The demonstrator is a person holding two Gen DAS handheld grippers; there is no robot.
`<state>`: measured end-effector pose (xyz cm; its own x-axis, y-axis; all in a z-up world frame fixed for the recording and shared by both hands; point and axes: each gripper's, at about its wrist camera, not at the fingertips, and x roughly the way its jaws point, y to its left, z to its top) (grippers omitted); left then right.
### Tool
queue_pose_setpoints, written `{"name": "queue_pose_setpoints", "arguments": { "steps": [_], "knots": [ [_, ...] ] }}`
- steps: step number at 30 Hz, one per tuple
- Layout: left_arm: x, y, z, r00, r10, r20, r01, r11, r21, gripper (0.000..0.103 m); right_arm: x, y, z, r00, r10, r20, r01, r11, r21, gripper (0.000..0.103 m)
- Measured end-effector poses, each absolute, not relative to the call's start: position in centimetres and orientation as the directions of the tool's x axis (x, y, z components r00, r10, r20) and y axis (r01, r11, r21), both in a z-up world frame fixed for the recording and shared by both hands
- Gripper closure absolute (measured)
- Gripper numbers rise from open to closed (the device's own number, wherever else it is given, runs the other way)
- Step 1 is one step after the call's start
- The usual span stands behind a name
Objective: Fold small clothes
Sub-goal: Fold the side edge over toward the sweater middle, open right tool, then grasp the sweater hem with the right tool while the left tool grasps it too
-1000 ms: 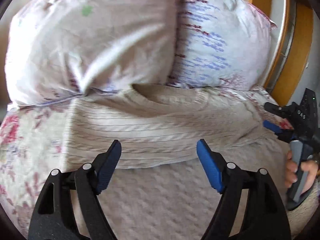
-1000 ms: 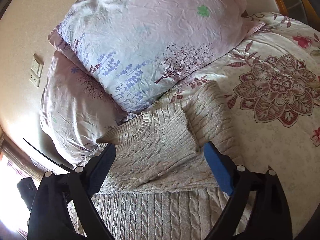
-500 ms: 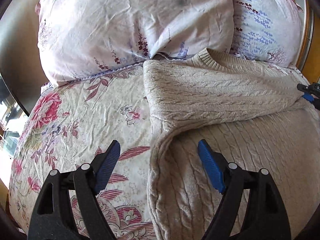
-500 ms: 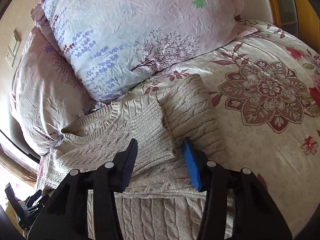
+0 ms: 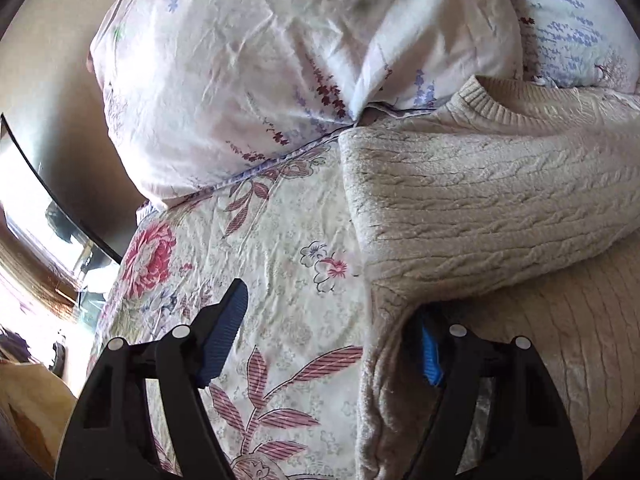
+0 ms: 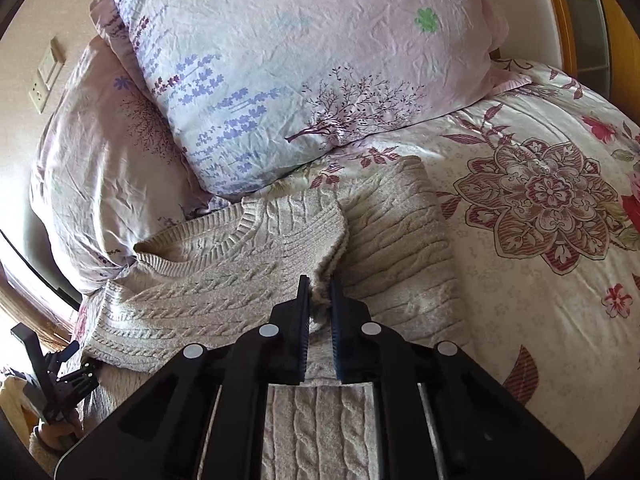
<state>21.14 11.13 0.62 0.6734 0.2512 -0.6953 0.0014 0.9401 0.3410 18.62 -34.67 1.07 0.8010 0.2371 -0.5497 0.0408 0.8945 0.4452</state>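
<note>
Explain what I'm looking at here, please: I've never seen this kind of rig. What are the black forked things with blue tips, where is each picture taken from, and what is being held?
There is no robot. A person holds a pair of tongs in each hand, and each pair carries a wide-angle camera that looks forward along its two fingers, so every picture shows its own tongs at the bottom.

In the left wrist view, the left tongs are open, one finger over the floral bedspread, the other tucked under the edge of a beige cable-knit sweater.

In the right wrist view, the right tongs are shut on the end of the sweater's sleeve, which lies folded across the chest. Two pillows lean behind the sweater, at the head of the bed. At the lower left of that view you can see the left tongs from outside.
</note>
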Motion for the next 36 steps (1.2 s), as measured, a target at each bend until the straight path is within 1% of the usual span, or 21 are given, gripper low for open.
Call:
{"name": "queue_pose_setpoints", "arguments": {
  "steps": [1, 3, 5, 6, 7, 9, 11, 15, 17, 18, 19, 21, 25, 28, 31, 32, 36],
  "knots": [
    [21.2, 12.0, 0.7, 0.666, 0.237, -0.707, -0.021, 0.954, 0.3, 0.03, 18.4, -34.4, 1.1, 0.8, 0.234, -0.552, 0.04, 0.898, 0.439, 0.093],
    [21.2, 13.9, 0.5, 0.64, 0.201, -0.742, -0.077, 0.977, 0.198, 0.029, 18.5, -34.0, 0.7, 0.782, 0.212, -0.587, 0.069, 0.905, 0.419, 0.094],
    [21.3, 15.7, -0.1, 0.598, 0.123, -0.792, -0.125, 0.99, 0.059, 0.029, 18.8, -34.0, -0.2, 0.749, 0.202, -0.632, 0.106, 0.904, 0.414, 0.094],
    [21.2, 16.2, -0.5, 0.584, 0.088, -0.807, -0.153, 0.988, -0.002, 0.028, 18.8, -34.1, -0.6, 0.741, 0.205, -0.639, 0.114, 0.9, 0.42, 0.094],
    [21.1, 16.6, -0.5, 0.586, 0.071, -0.807, -0.172, 0.984, -0.039, 0.027, 18.7, -34.1, -0.6, 0.739, 0.202, -0.643, 0.116, 0.901, 0.417, 0.094],
    [21.0, 16.5, -0.2, 0.585, 0.071, -0.808, -0.195, 0.979, -0.055, 0.027, 18.5, -33.7, -0.6, 0.736, 0.186, -0.65, 0.12, 0.91, 0.396, 0.094],
    [20.7, 16.2, 0.1, 0.586, 0.068, -0.808, -0.203, 0.977, -0.065, 0.024, 18.3, -33.4, -0.5, 0.739, 0.167, -0.653, 0.116, 0.923, 0.368, 0.094],
    [20.1, 16.4, 0.7, 0.584, 0.088, -0.807, -0.185, 0.982, -0.026, 0.01, 18.0, -33.5, -0.5, 0.74, 0.162, -0.652, 0.113, 0.927, 0.359, 0.093],
    [19.5, 16.7, 1.2, 0.584, 0.076, -0.808, -0.177, 0.983, -0.036, 0.007, 17.7, -34.0, -0.2, 0.745, 0.158, -0.648, 0.129, 0.919, 0.372, 0.085],
    [19.1, 17.1, 1.2, 0.585, 0.06, -0.809, -0.17, 0.984, -0.05, 0.007, 17.4, -34.4, 0.0, 0.749, 0.156, -0.643, 0.135, 0.915, 0.379, 0.072],
    [18.7, 17.4, 1.3, 0.585, 0.045, -0.809, -0.162, 0.985, -0.062, 0.007, 16.9, -34.8, 0.4, 0.76, 0.162, -0.63, 0.13, 0.911, 0.391, 0.051],
    [17.6, 17.6, 1.5, 0.591, 0.016, -0.806, -0.134, 0.988, -0.079, 0.006, 15.6, -35.3, 1.3, 0.782, 0.163, -0.601, 0.114, 0.911, 0.395, 0.03],
    [14.8, 17.4, 2.1, 0.618, -0.049, -0.785, -0.04, 0.995, -0.094, 0.006, 12.5, -36.5, 2.3, 0.792, 0.196, -0.578, 0.053, 0.922, 0.384, 0.029],
    [12.7, 17.2, 2.0, 0.618, -0.118, -0.777, 0.027, 0.991, -0.13, 0.006, 10.2, -38.3, 1.7, 0.773, 0.229, -0.592, 0.055, 0.905, 0.422, 0.029],
    [10.8, 17.2, 1.6, 0.61, -0.184, -0.771, 0.06, 0.981, -0.187, 0.006, 8.0, -40.0, 0.3, 0.751, 0.27, -0.603, 0.069, 0.876, 0.478, 0.029],
    [10.3, 17.3, 1.4, 0.608, -0.206, -0.767, 0.067, 0.976, -0.209, 0.006, 7.2, -40.4, -0.2, 0.745, 0.287, -0.603, 0.069, 0.865, 0.497, 0.03],
    [8.0, 17.3, 1.2, 0.618, -0.264, -0.741, 0.097, 0.96, -0.261, 0.008, 4.6, -40.9, -1.9, 0.727, 0.327, -0.604, 0.069, 0.839, 0.539, 0.041]
  ]
}}
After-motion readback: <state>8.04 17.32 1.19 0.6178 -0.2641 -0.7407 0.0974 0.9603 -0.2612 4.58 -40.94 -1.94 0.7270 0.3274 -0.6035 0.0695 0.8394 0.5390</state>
